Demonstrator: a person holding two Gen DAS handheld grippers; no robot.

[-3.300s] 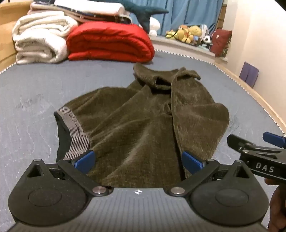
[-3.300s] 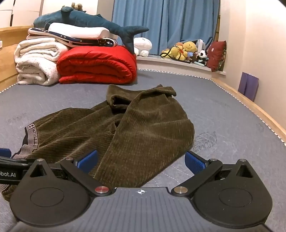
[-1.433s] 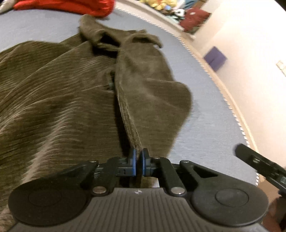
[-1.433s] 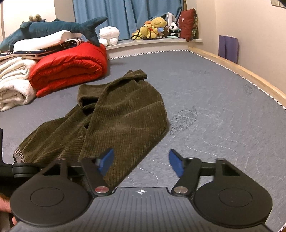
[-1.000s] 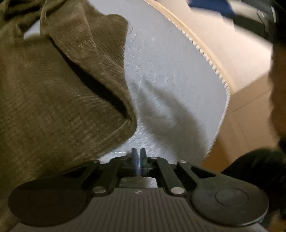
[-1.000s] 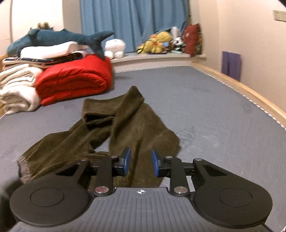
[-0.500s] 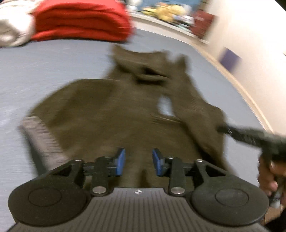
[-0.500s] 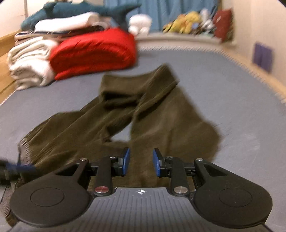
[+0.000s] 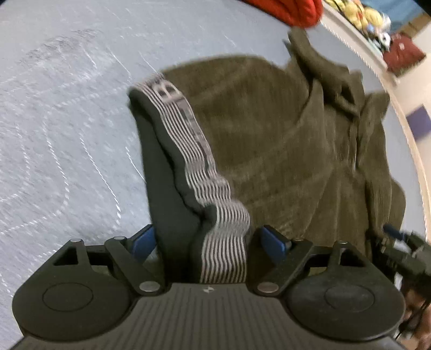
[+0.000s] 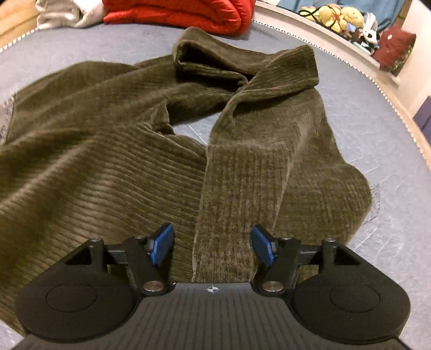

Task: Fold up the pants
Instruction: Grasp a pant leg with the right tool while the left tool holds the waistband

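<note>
Olive corduroy pants (image 9: 282, 140) lie crumpled on the grey mattress (image 9: 59, 113). Their striped grey waistband (image 9: 199, 167) runs toward my left gripper (image 9: 207, 241), which is open with the waistband end lying between its blue pads. In the right wrist view the pants (image 10: 113, 150) spread wide, the legs bunched at the far end. My right gripper (image 10: 212, 246) is open, with a raised fold of one leg (image 10: 242, 193) between its pads. The right gripper also shows in the left wrist view (image 9: 404, 242), at the right edge.
A red folded quilt (image 10: 177, 10) and white blankets (image 10: 62, 10) lie at the far end of the mattress. Stuffed toys (image 10: 336, 13) and a dark red cushion (image 10: 393, 45) sit on the ledge behind. The wooden bed edge (image 10: 420, 134) runs along the right.
Both grippers have opened wider and dropped close onto the pants. The left one moved to the waistband; the right one moved onto a fold of the leg.
</note>
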